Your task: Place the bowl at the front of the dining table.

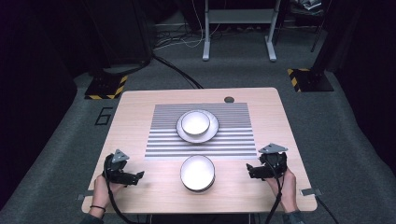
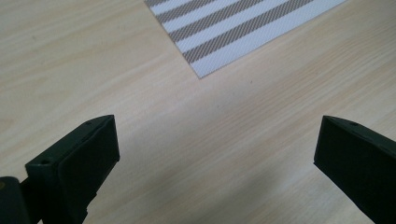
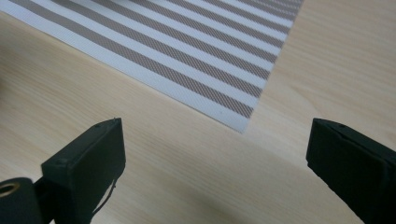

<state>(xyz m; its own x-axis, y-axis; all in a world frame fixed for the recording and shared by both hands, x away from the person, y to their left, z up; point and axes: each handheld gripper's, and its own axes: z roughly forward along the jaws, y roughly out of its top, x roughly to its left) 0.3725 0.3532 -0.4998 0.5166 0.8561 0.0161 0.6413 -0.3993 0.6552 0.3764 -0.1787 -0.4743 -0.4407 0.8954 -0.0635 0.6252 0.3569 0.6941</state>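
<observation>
High view: my left tool (image 1: 137, 176) sits at the near left of the counter (image 1: 135, 105), and my right tool (image 1: 251, 170) sits at the near right. Both point inward toward the middle. Between them, on the bare wood near my edge, lies a white bowl (image 1: 198, 173). It is well apart from either tool, roughly midway, and neither tool touches it. Beyond it a striped mat (image 1: 163, 140) covers the centre of the counter, and on the mat rests a plate (image 1: 213, 132) with a second bowl (image 1: 195, 122) in it, farther from me than the first.

In the left gripper view, my left tool (image 2: 217, 154) has its jaws spread wide with nothing between them but bare wood. The near left corner of the mat (image 2: 233, 32) lies ahead of the jaws, apart from them.

In the right gripper view, my right tool (image 3: 217, 156) is likewise spread wide and empty above the wood. The near right corner of the mat (image 3: 196, 60) lies just ahead, between the lines of the two jaws, not touched.

My hands grip each tool from behind, with a cable trailing back from each toward my edge of the counter.
</observation>
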